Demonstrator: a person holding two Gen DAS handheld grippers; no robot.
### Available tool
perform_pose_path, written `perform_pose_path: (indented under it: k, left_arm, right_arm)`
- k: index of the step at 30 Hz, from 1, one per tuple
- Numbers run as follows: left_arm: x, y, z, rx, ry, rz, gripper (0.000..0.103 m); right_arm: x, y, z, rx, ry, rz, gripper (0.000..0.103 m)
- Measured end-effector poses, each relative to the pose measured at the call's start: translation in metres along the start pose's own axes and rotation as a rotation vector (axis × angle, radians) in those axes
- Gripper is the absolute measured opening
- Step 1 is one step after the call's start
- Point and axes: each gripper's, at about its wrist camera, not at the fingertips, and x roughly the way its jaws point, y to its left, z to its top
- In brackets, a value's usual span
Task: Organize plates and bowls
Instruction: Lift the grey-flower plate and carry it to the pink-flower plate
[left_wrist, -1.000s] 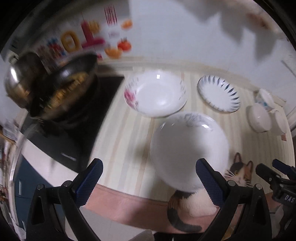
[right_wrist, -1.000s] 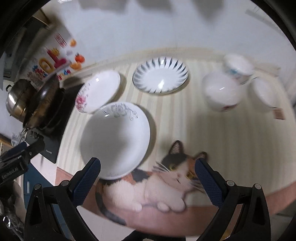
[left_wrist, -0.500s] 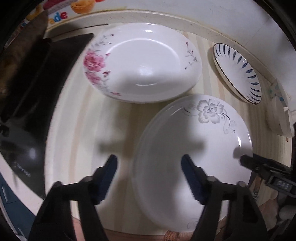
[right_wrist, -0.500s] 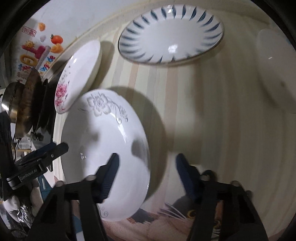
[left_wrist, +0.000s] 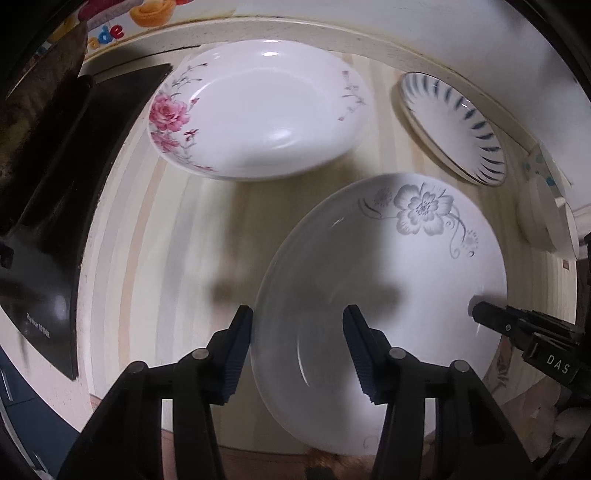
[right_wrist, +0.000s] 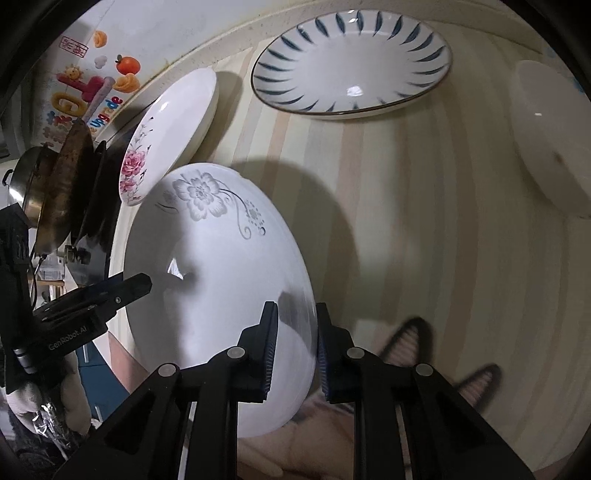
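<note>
A white plate with a grey flower (left_wrist: 388, 266) (right_wrist: 221, 280) lies on the striped counter. My left gripper (left_wrist: 299, 350) straddles its left rim, one pad just outside the edge and the other over the plate's inside; its jaws are closing and a wide gap remains. My right gripper (right_wrist: 295, 350) straddles the right rim, jaws closing and nearly on it. A right finger (left_wrist: 495, 321) shows at that rim in the left wrist view. A left finger (right_wrist: 129, 288) shows in the right wrist view. Behind lie a pink-rose plate (left_wrist: 258, 110) (right_wrist: 173, 129) and a blue-striped plate (left_wrist: 454, 125) (right_wrist: 351, 62).
White bowls (left_wrist: 539, 214) (right_wrist: 546, 136) stand at the right. A black cooktop (left_wrist: 55, 184) with a pan (right_wrist: 62, 192) fills the left side. A cat-print mat (right_wrist: 406, 343) lies at the counter's front edge. The wall runs close behind the plates.
Both grippers have come down onto the grey-flower plate, one at each side. Their jaws have narrowed from wide open to straddling its rim, the right far more than the left.
</note>
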Motion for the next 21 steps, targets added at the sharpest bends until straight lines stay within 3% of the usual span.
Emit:
perform_pose_path:
  k: [12,16,21]
  left_arm:
    - [-0.02,-0.076,-0.026,0.128,-0.019,-0.056,0.048]
    - [-0.004,-0.116,-0.025,0.181,-0.006,-0.061,0.048]
    - [0.009,-0.139,-0.029,0.218,0.019,-0.07,0.048]
  right_arm:
    - [-0.061,-0.073,-0.047,0.091,-0.047,-0.039,0.022]
    - [-0.071,-0.103,-0.064,0.14,-0.051,-0.059,0.022]
    - [-0.078,-0.131,-0.077,0.187,-0.054,-0.086,0.022]
